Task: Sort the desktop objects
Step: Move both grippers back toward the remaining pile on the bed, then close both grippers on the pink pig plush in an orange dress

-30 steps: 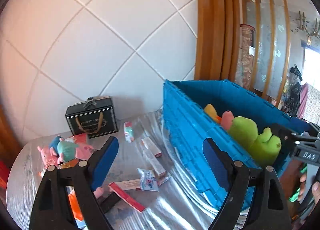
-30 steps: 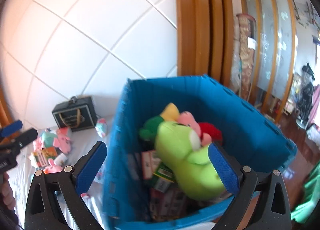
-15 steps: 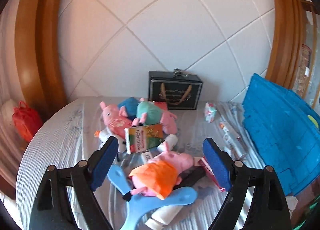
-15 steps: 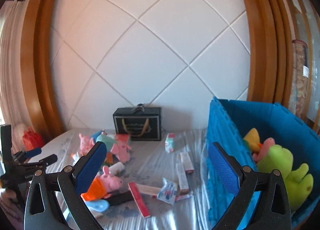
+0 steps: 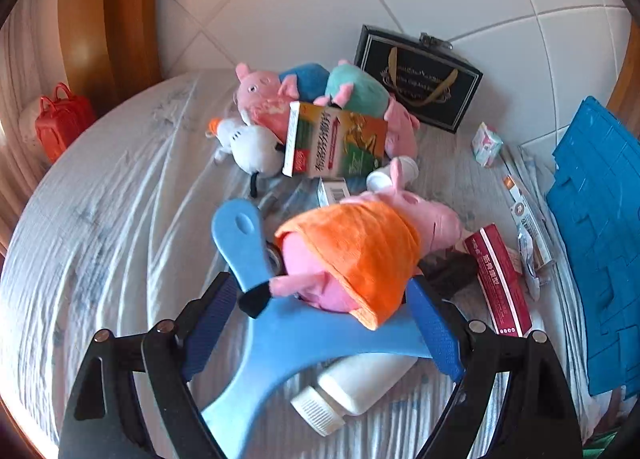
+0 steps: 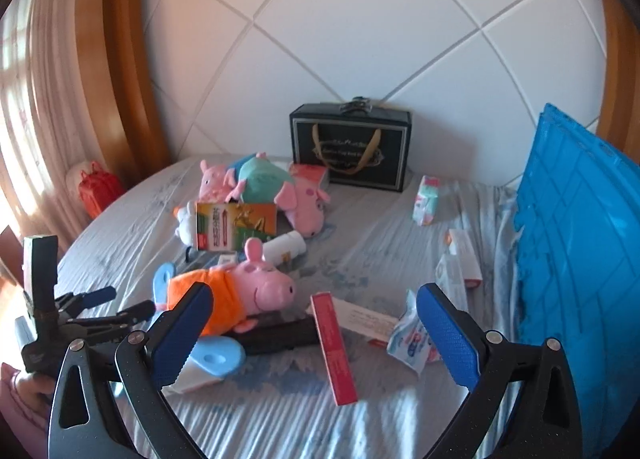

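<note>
Plush pig (image 6: pixel 236 295) atop hanger (image 6: pixel 208 359) — crate (image 6: pixel 580 259) far right, case (image 6: pixel 352 147) behind

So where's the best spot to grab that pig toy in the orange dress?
Probably around the soft orange-dressed body of the pig toy, not its thin legs. It lies on its side across a blue hanger, snout toward the blue crate. The open left gripper already straddles the dress, so coming from above, fingers across the torso, looks simplest.
</note>
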A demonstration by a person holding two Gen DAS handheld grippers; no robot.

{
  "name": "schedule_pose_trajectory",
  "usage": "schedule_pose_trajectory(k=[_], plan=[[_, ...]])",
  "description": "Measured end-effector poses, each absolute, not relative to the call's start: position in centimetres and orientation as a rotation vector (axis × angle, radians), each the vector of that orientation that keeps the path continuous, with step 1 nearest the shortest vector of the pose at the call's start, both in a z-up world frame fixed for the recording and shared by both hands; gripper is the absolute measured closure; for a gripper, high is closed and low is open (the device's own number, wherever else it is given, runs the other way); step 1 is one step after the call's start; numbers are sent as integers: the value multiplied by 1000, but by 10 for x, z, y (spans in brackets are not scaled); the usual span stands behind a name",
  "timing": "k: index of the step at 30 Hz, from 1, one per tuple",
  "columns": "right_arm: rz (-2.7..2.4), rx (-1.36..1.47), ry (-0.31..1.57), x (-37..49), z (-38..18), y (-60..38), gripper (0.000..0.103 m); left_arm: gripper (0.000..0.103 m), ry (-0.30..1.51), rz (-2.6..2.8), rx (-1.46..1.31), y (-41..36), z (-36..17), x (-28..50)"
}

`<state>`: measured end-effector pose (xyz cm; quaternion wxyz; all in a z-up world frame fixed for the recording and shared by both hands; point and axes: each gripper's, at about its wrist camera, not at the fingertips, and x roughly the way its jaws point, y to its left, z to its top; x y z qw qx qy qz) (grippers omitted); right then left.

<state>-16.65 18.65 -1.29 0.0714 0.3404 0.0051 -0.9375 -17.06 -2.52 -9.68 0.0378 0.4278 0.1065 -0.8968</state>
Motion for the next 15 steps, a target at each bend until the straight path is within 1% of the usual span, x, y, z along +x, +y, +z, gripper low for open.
schedule_pose_trajectory(k=[7,10,11,15], plan=[[-2664,1170,60,-214,-55,177,0,16,349,-2646,1503,-5,-144,-209],[-2605,1221,72,-234,-72,167,0,16,318,-2622,1557,-3,-158,-226],[-2591,1234,77,-239,-76,164,0,15,308,-2622,1571,-4,-161,-230],[-2536,1312,94,-259,-96,152,0,10,147,-2667,1577,-12,-163,-234]])
